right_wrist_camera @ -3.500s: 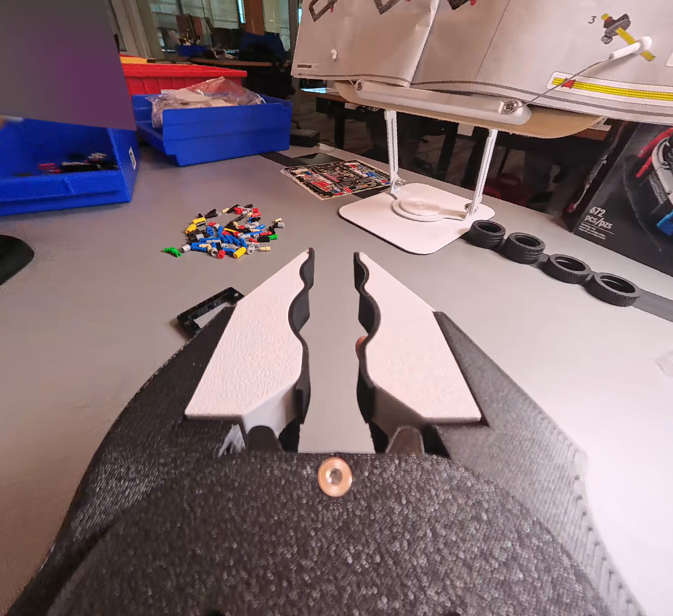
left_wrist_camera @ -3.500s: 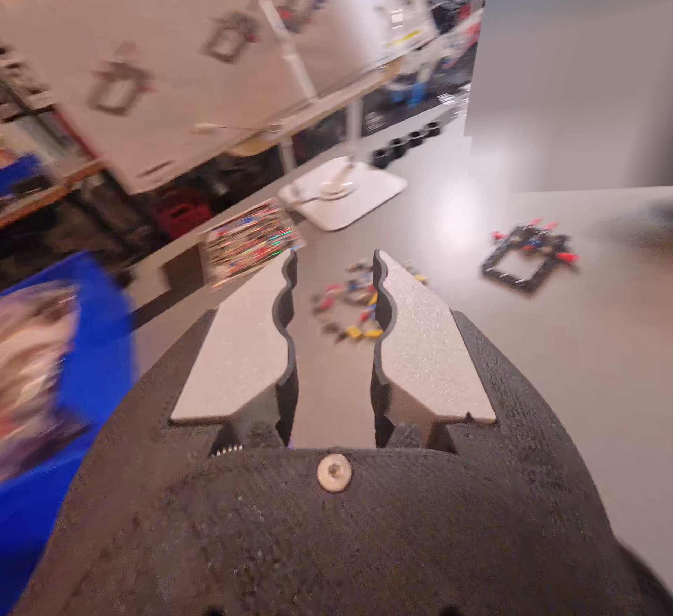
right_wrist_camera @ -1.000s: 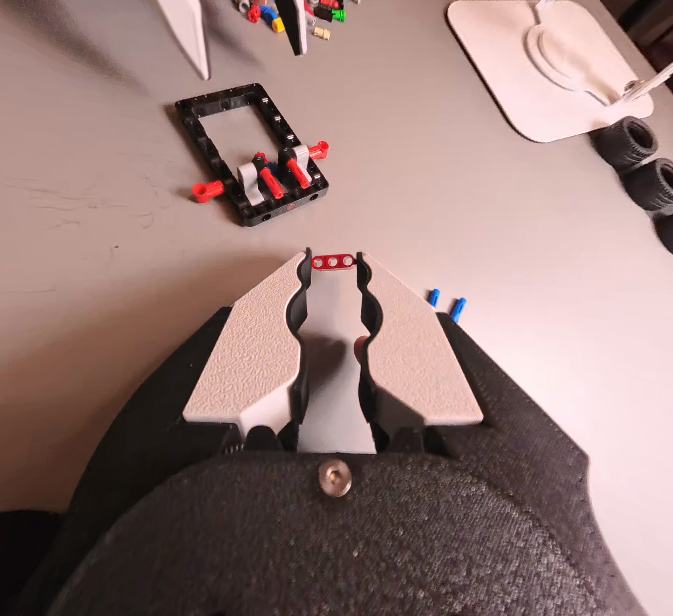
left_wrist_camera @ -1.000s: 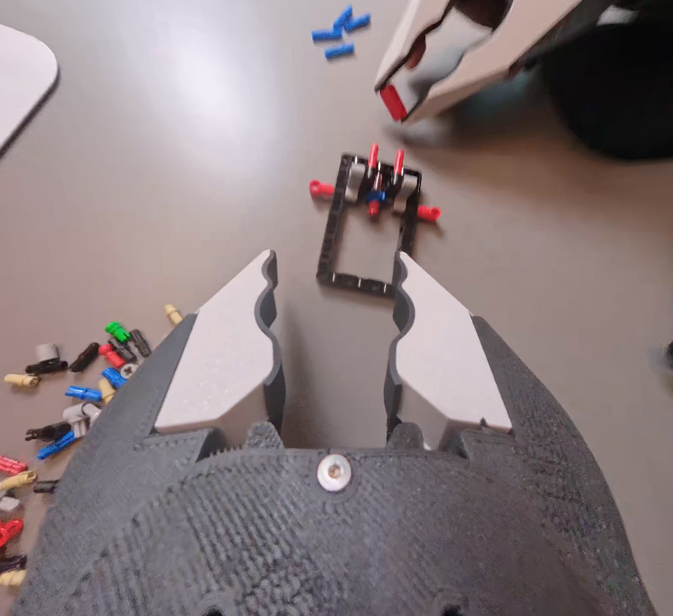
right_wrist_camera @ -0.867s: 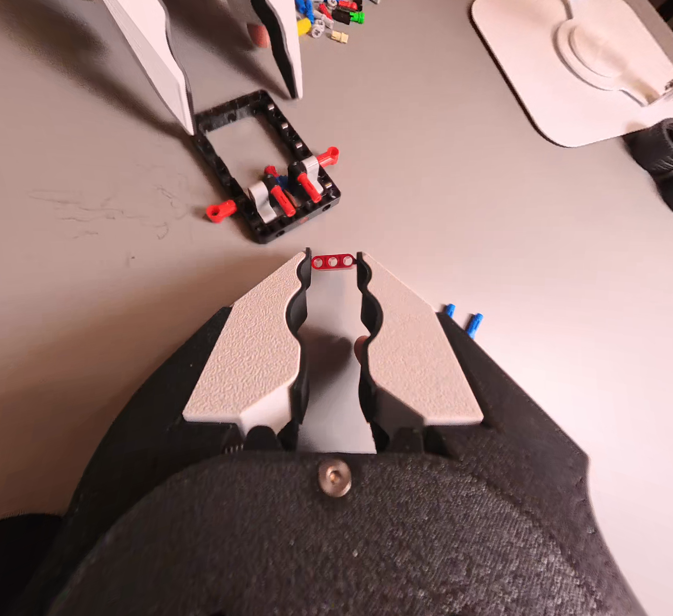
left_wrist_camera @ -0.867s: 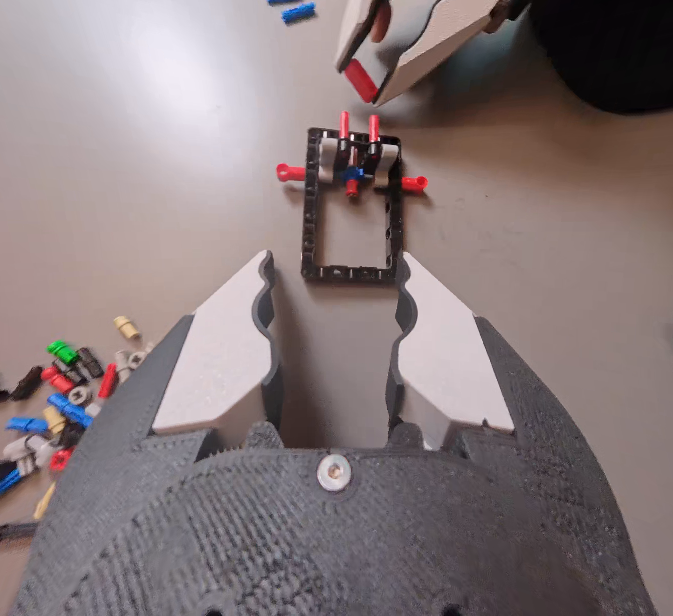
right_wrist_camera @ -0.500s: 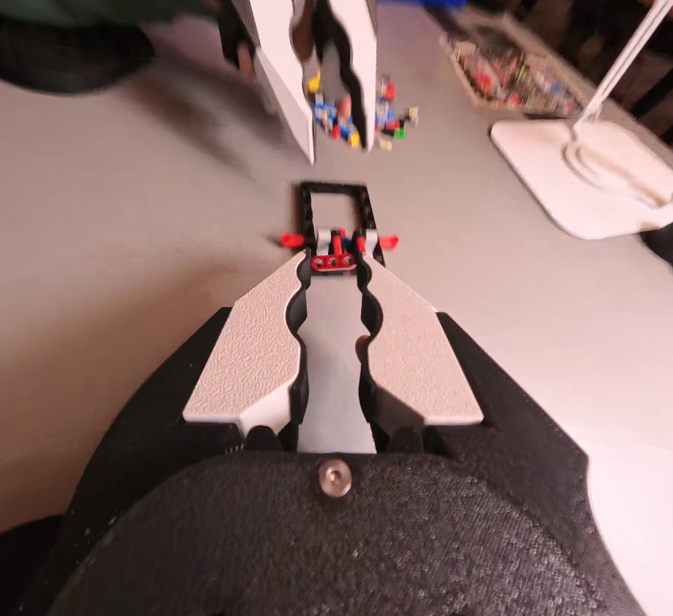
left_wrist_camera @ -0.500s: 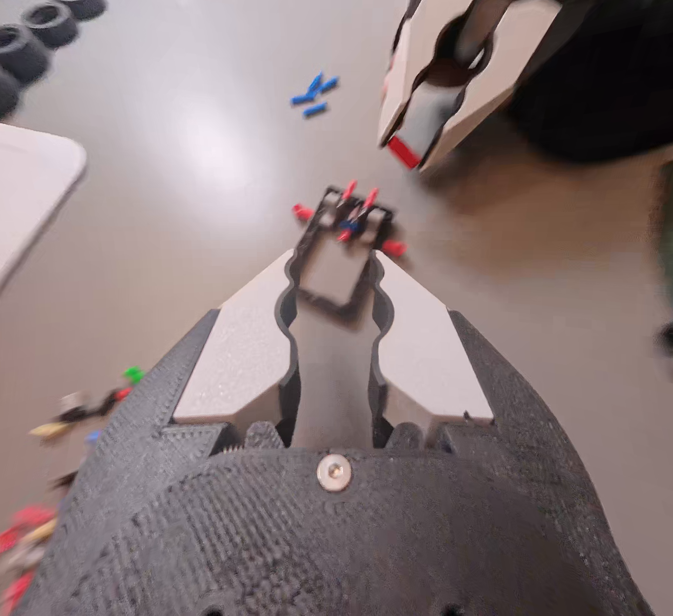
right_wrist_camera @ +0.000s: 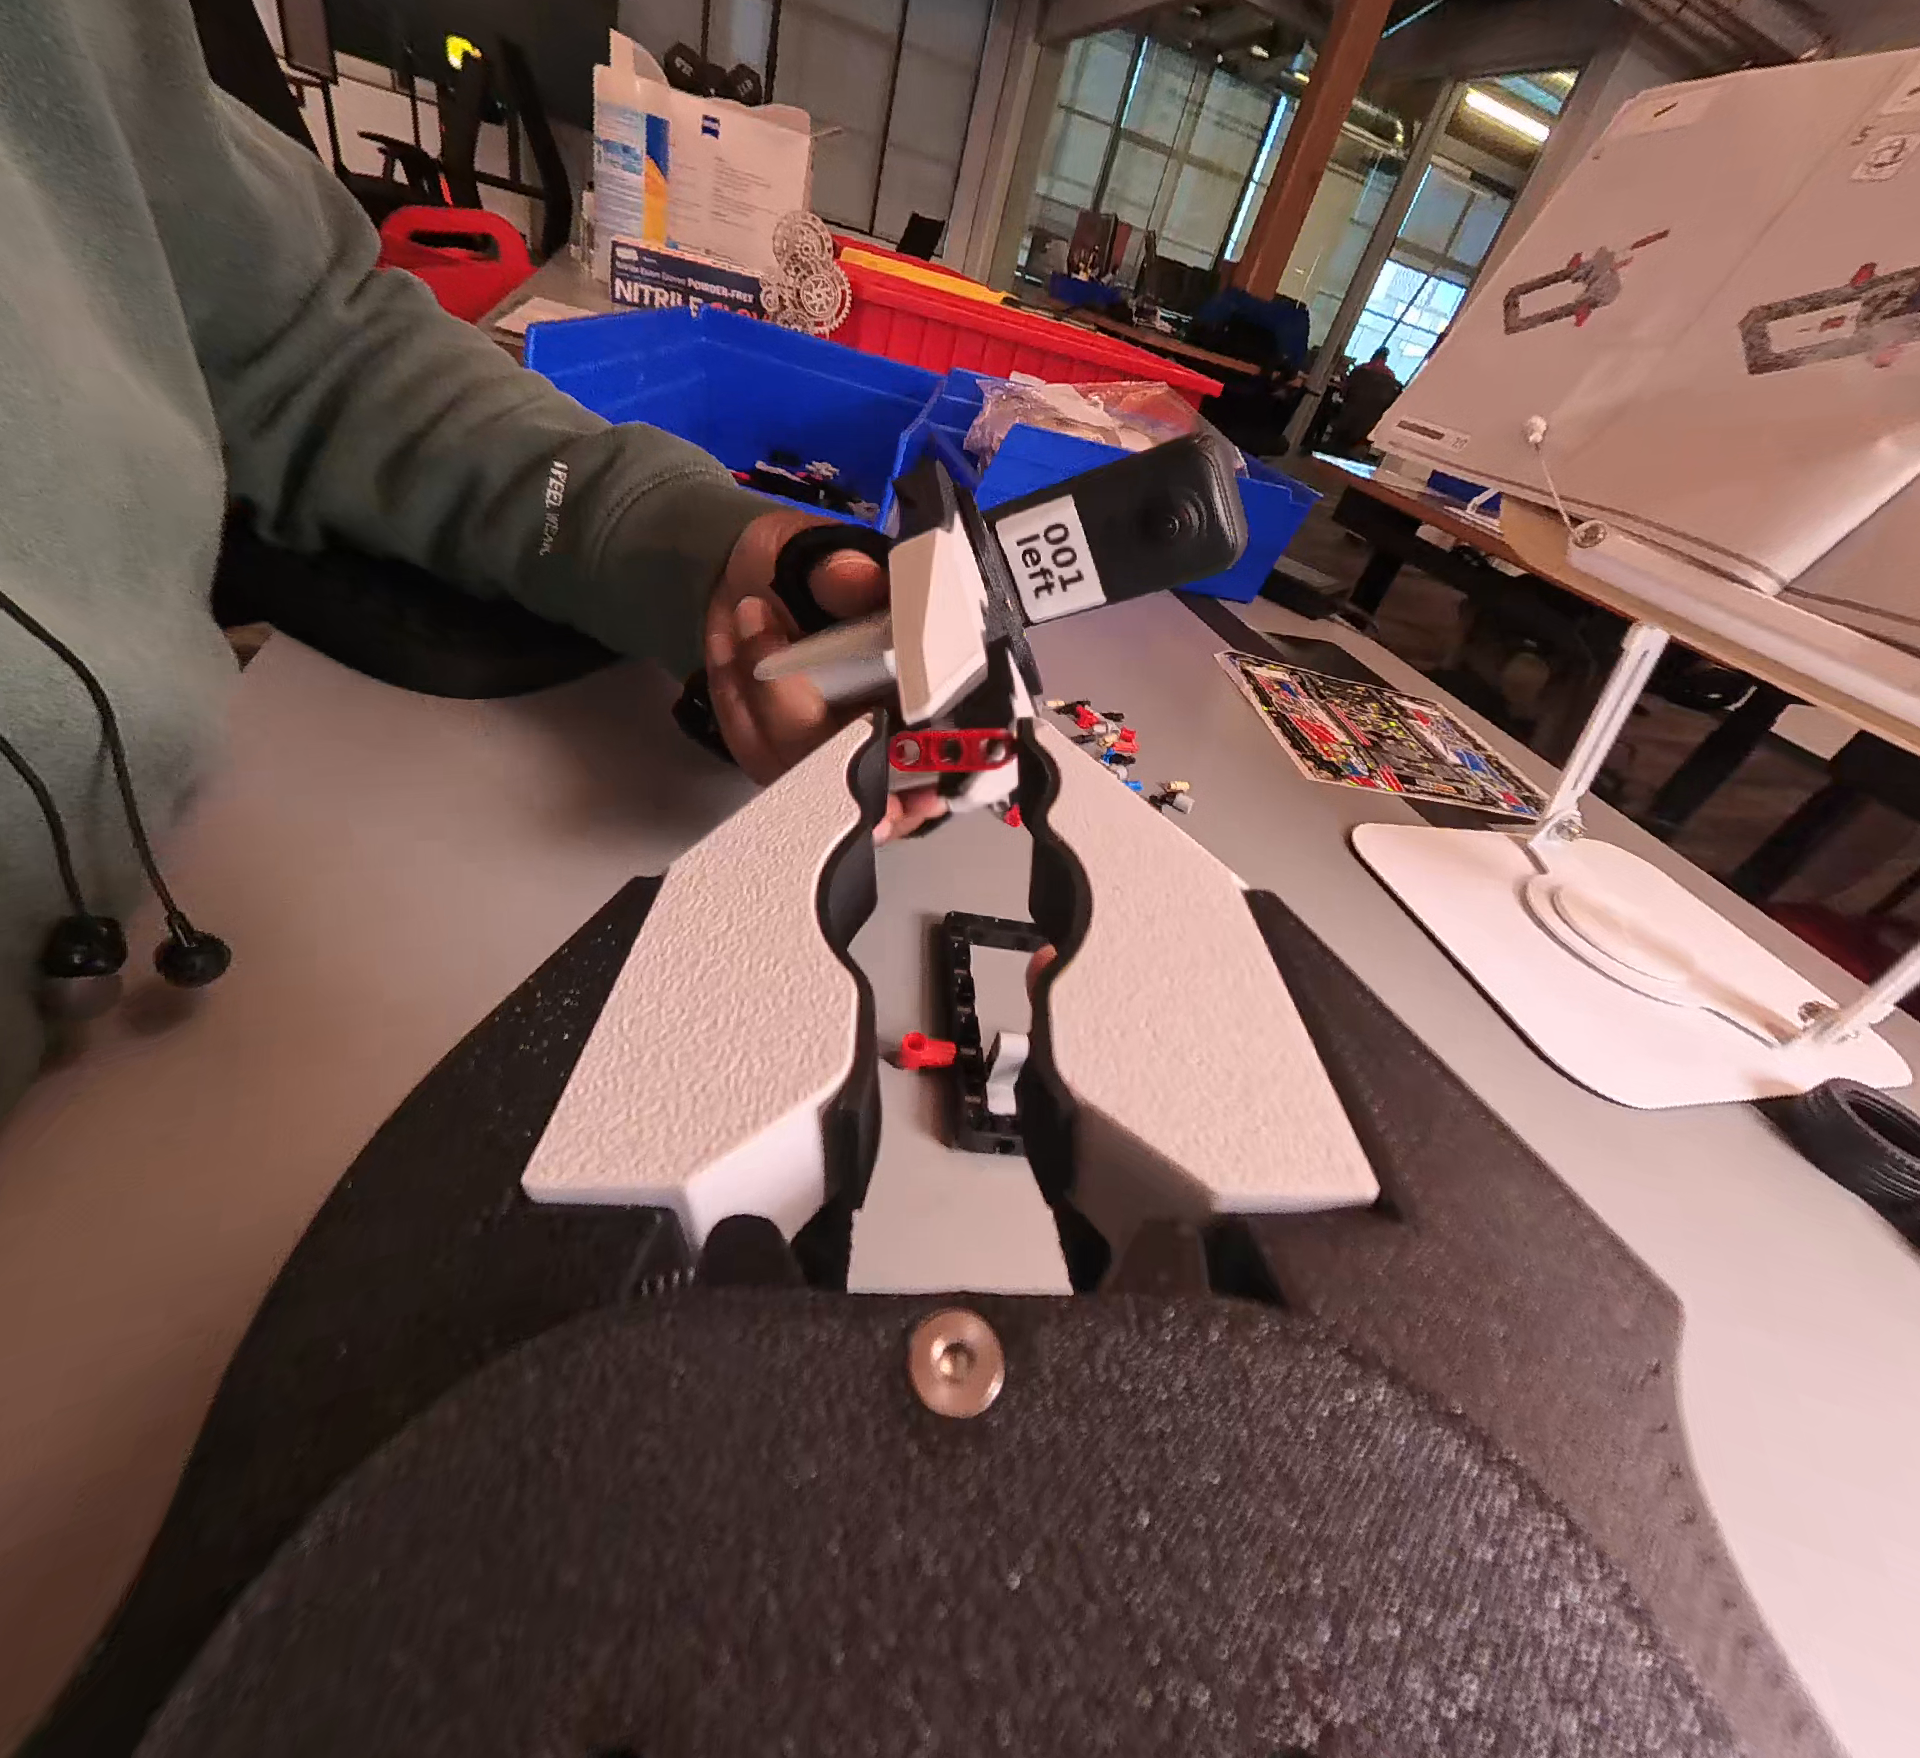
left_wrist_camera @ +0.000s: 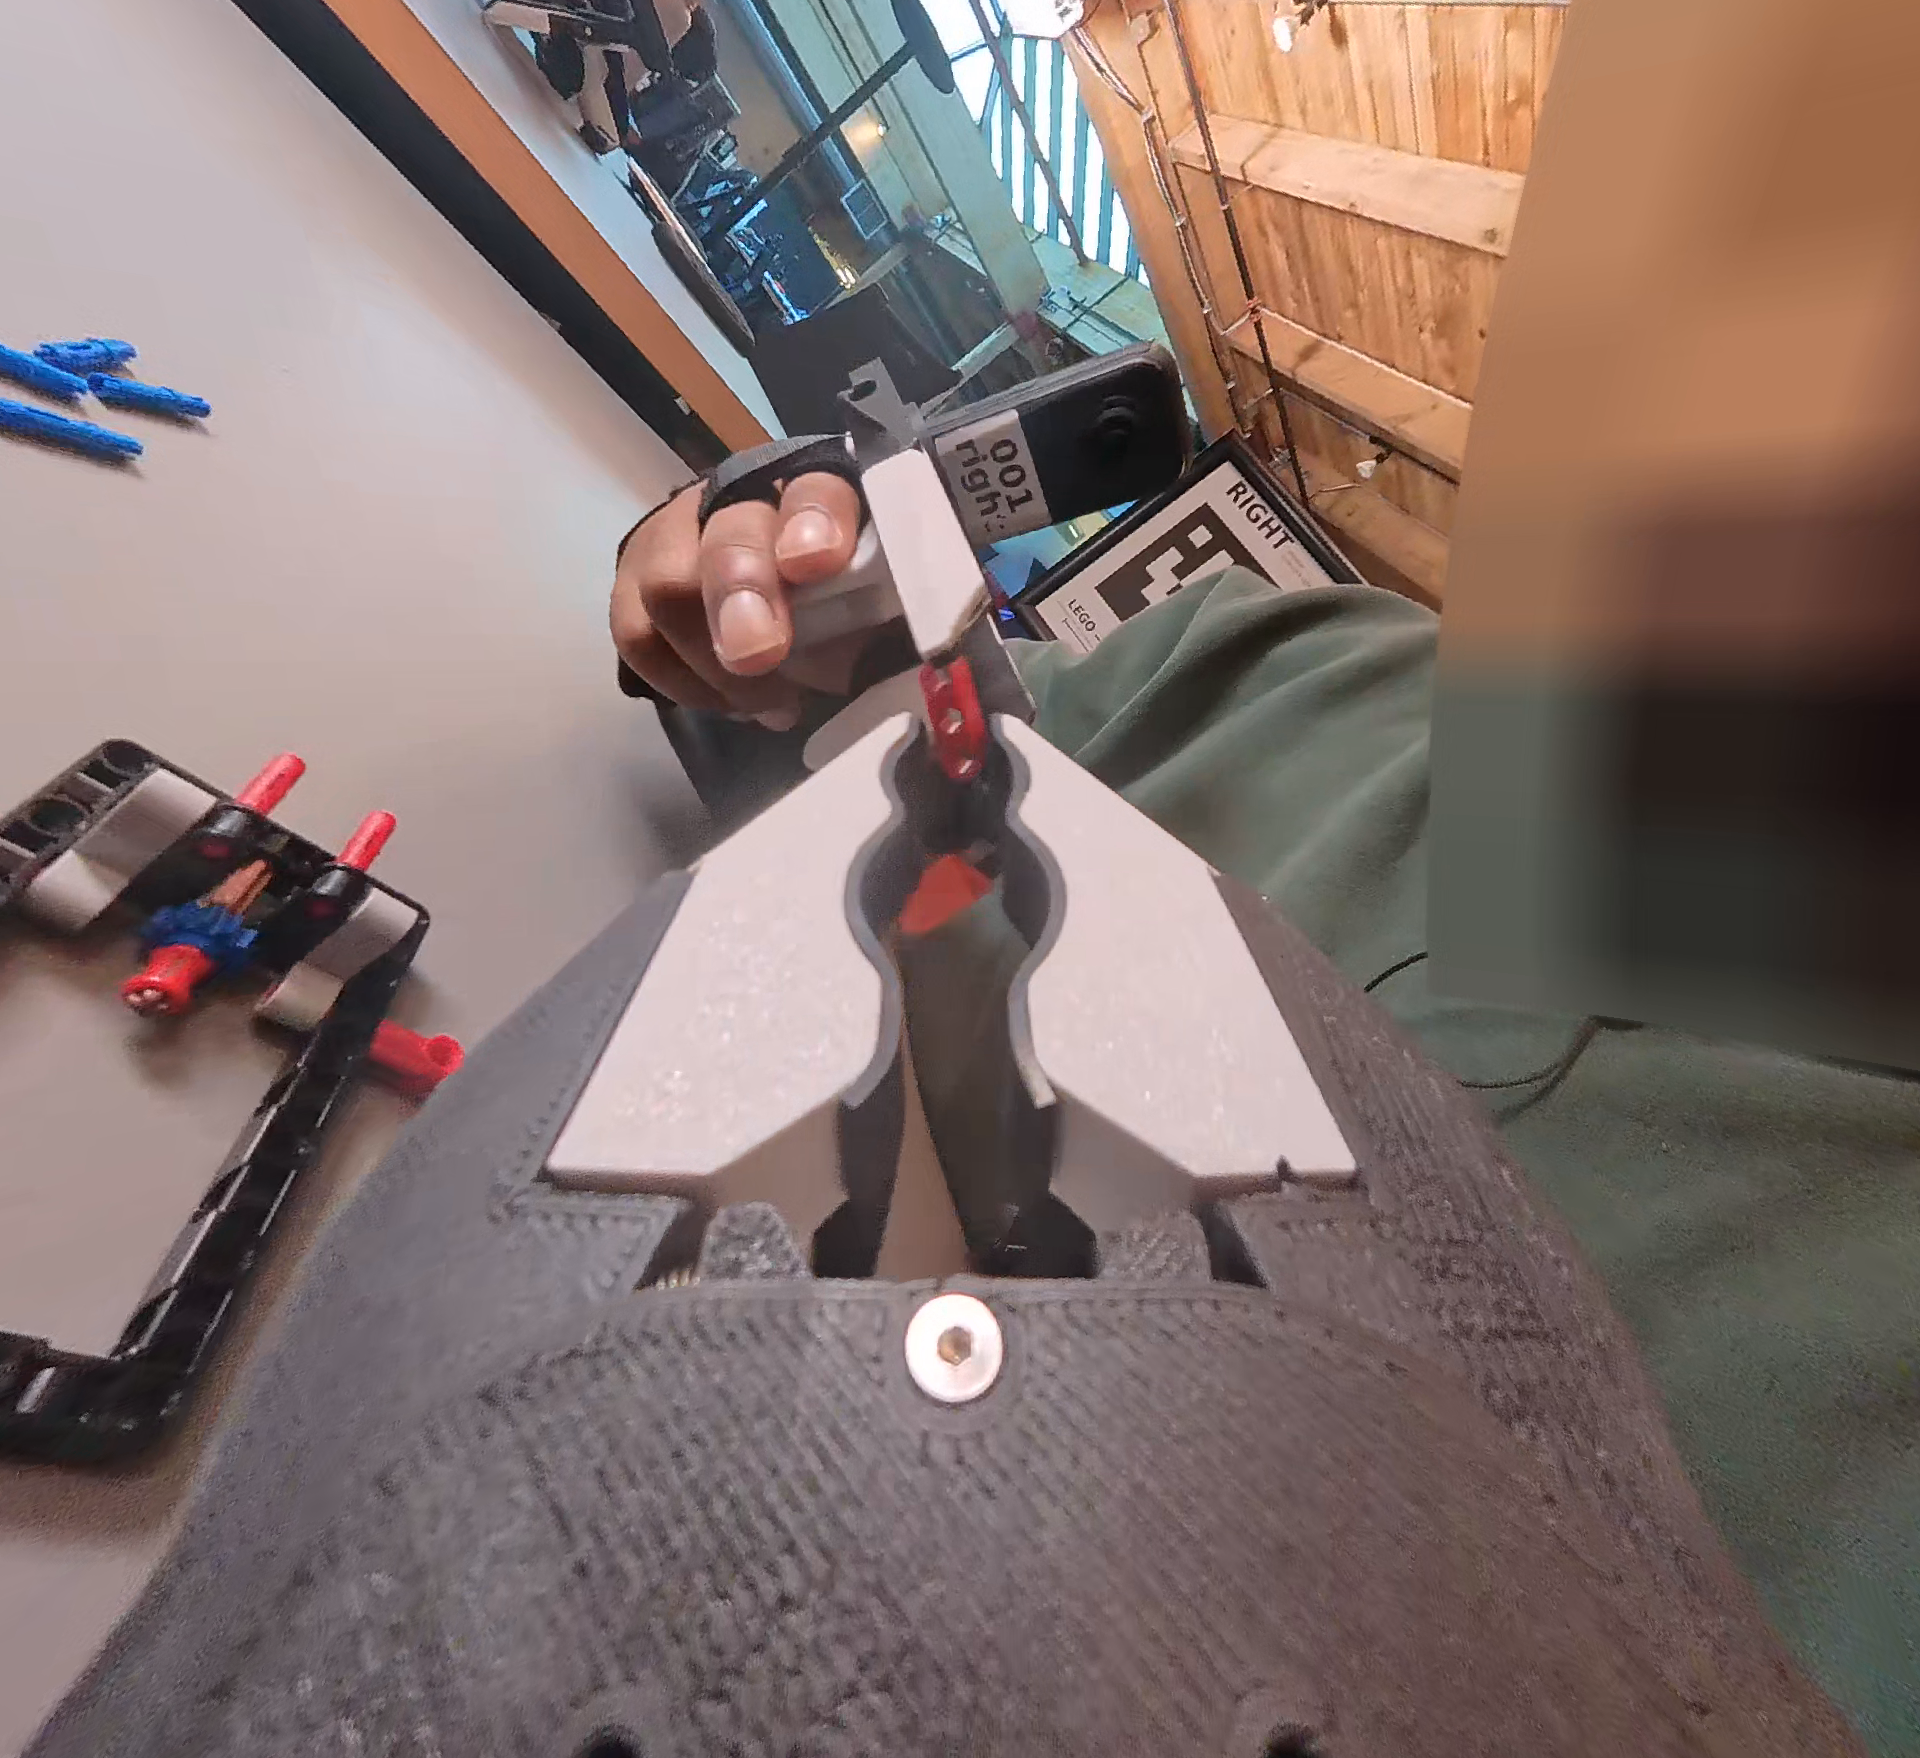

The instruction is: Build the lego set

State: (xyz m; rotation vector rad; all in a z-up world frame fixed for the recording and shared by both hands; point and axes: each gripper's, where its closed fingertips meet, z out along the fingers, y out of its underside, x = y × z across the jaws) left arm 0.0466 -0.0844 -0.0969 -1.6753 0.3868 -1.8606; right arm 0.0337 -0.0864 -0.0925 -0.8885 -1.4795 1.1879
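Both tongs meet tip to tip above the table: the right gripper (right_wrist_camera: 951,752) pinches the red beam (right_wrist_camera: 949,751) by its ends, and the left gripper (left_wrist_camera: 958,752) closes on the same beam. The black frame (left_wrist_camera: 208,1085) lies below on the table (left_wrist_camera: 312,565), blue pins (left_wrist_camera: 83,389) well apart.

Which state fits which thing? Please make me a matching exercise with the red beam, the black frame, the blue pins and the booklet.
1 red beam
2 black frame
3 blue pins
4 booklet

A propped on white stand
B loose group on table
C between right gripper fingertips
D flat on table, carrying red pins

Pairs: 1-C, 2-D, 3-B, 4-A
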